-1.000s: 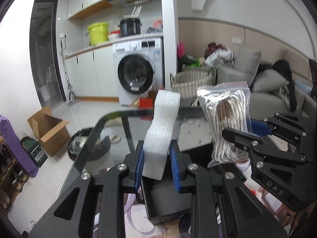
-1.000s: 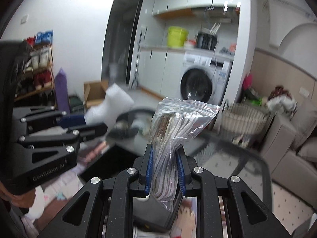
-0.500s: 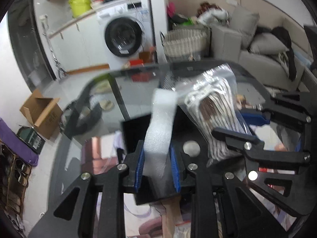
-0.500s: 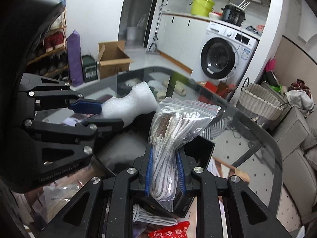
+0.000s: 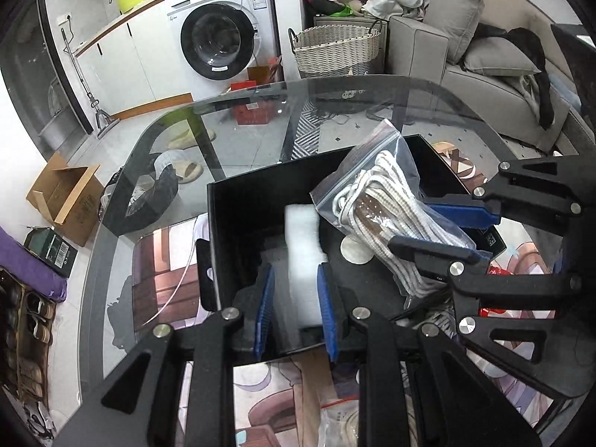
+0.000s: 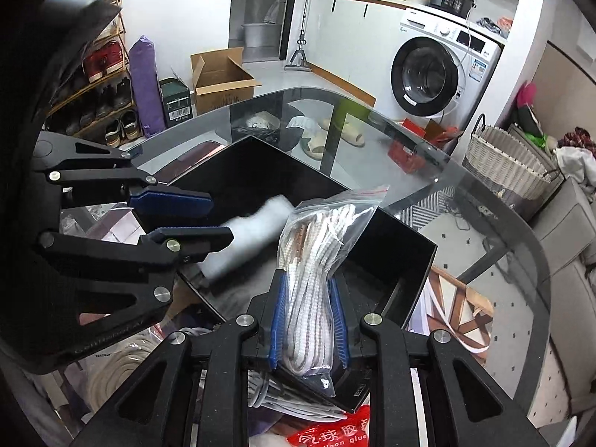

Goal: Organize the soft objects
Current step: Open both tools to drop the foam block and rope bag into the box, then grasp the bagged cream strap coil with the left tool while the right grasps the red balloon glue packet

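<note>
My left gripper (image 5: 296, 311) has opened, and a white foam block (image 5: 302, 257) lies between its blue pads with a gap on the left side, inside a black box (image 5: 227, 223). In the right wrist view the foam block (image 6: 253, 234) looks blurred, below the left gripper (image 6: 193, 219). My right gripper (image 6: 309, 320) is shut on a clear zip bag of white rope (image 6: 320, 253) and holds it over the box (image 6: 409, 257). The bag (image 5: 387, 216) also shows in the left wrist view, held by the right gripper (image 5: 443, 231).
The box stands on a round glass table (image 5: 260, 111). Other bags, a rope coil (image 6: 115, 368) and a red packet (image 6: 327, 434) lie near the table's front edge. A wicker basket (image 5: 337, 50), sofa, washing machine and cardboard box stand on the floor beyond.
Both grippers tilted down over the black box. The left gripper's pads opened and the foam block dropped from upright in the grip into the box. The right gripper still holds the bag.
</note>
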